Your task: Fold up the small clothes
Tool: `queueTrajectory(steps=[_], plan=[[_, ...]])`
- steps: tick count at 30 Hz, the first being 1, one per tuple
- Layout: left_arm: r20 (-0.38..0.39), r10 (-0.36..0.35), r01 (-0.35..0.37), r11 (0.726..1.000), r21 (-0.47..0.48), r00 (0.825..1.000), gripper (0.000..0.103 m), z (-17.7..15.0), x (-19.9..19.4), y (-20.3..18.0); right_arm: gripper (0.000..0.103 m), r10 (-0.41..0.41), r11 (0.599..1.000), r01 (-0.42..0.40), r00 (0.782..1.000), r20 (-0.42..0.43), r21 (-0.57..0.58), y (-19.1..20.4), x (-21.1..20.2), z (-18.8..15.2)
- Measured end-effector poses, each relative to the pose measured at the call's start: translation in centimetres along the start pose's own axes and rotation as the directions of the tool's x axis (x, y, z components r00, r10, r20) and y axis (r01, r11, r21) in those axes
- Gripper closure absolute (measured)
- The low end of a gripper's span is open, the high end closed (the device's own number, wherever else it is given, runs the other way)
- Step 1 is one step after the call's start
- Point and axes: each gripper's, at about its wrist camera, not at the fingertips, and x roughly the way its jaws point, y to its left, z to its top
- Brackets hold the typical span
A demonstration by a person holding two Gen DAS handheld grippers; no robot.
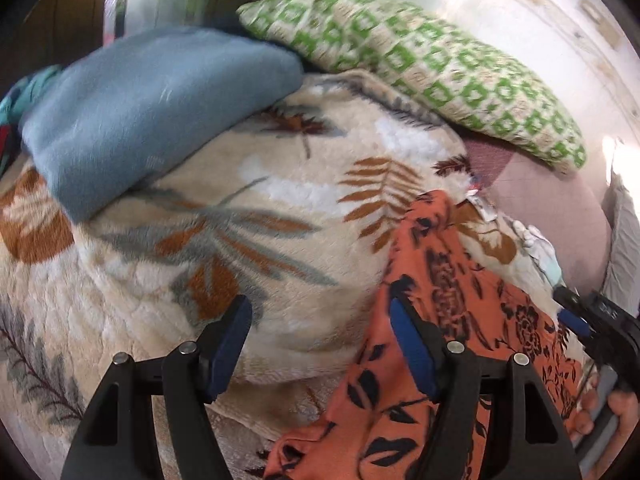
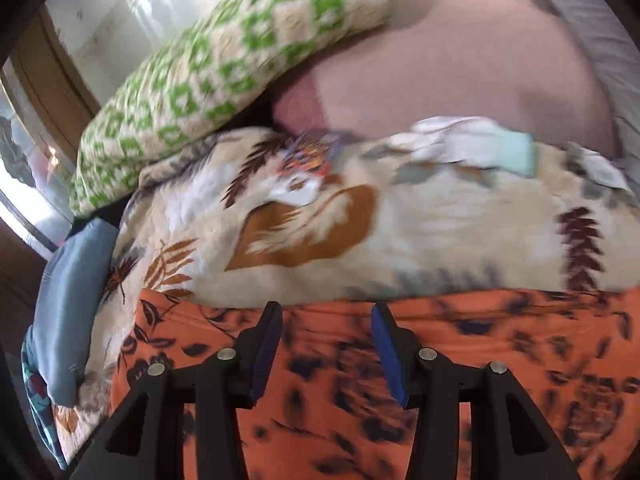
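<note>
Both grippers spread over an orange floral garment on a leaf-print fleece blanket

In the left wrist view the left gripper point(image 1: 318, 322) hangs with jaws apart and nothing between them, the orange garment point(image 1: 432, 360) running from centre right to the lower right under its right finger; the right gripper point(image 1: 580, 316) shows at the right edge. In the right wrist view the right gripper point(image 2: 326, 332) is released above the garment point(image 2: 460, 380) filling the lower frame, the blanket point(image 2: 440, 220) mid-frame, a green patterned pillow point(image 2: 224, 64) upper left, a folded blue cloth point(image 2: 68, 300) at left
</note>
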Motion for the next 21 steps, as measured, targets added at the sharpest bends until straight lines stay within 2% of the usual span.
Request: queueTrajectory(steps=[2,4,6,8,9,10,11,12,14,16,18,21], plan=[[0.025,-0.044,0.042,0.997,0.068,0.999,0.031,-0.4,-0.8,-1.6,0.053,-0.038,0.999,0.036,0.999,0.031,0.040,-4.0,-2.6,-0.2],[-0.005,-0.092,0.091,0.987,0.130,0.996,0.031,-1.0,-0.7,-3.1,0.053,-0.096,0.993,0.093,0.995,0.031,0.074,-8.4,-4.7,-0.5],[-0.030,-0.101,0.104,0.978,0.179,0.994,0.030,-1.8,-0.3,-4.5,0.053,-0.166,0.979,0.164,0.986,0.007,0.123,-12.8,-5.2,-0.6],[-0.058,-0.067,0.079,0.964,0.255,0.996,0.027,-2.7,0.6,-6.0,0.053,-0.169,0.963,0.171,0.985,-0.032,0.206,-17.0,-4.8,-0.7],[-0.067,-0.024,0.043,0.954,0.298,0.997,0.023,-3.0,1.3,-6.7,0.053,-0.162,0.956,0.172,0.985,-0.059,0.237,-18.8,-4.3,-0.7],[-0.074,0.023,0.003,0.944,0.330,0.997,0.023,-3.3,2.0,-7.1,0.053,-0.160,0.946,0.184,0.981,-0.106,0.268,-20.6,-3.1,-0.9],[-0.085,0.058,-0.026,0.939,0.343,0.995,0.023,-3.5,2.7,-7.1,0.053,-0.153,0.937,0.189,0.978,-0.143,0.293,-21.9,-1.9,-1.3],[-0.105,0.066,-0.028,0.945,0.327,0.992,0.022,-3.4,3.3,-6.7,0.053,-0.148,0.933,0.178,0.982,-0.119,0.311,-22.9,-1.5,-1.4],[-0.147,0.043,-0.004,0.968,0.253,0.988,0.019,-2.8,3.9,-5.6,0.053,-0.138,0.933,0.156,0.987,-0.076,0.324,-23.4,-1.7,-1.1],[-0.155,0.032,0.003,0.976,0.219,0.987,0.019,-2.5,3.9,-4.9,0.053,-0.124,0.934,0.137,0.991,-0.058,0.331,-23.2,-2.5,-1.2],[-0.142,0.049,-0.014,0.972,0.236,0.989,0.019,-2.7,3.5,-5.0,0.053,-0.120,0.953,0.125,0.992,-0.035,0.275,-22.2,-4.3,-1.8],[-0.117,0.066,-0.033,0.965,0.261,0.991,0.019,-3.0,2.7,-5.1,0.053,-0.059,0.979,0.061,0.998,-0.013,0.194,-20.4,-7.3,-4.1]])
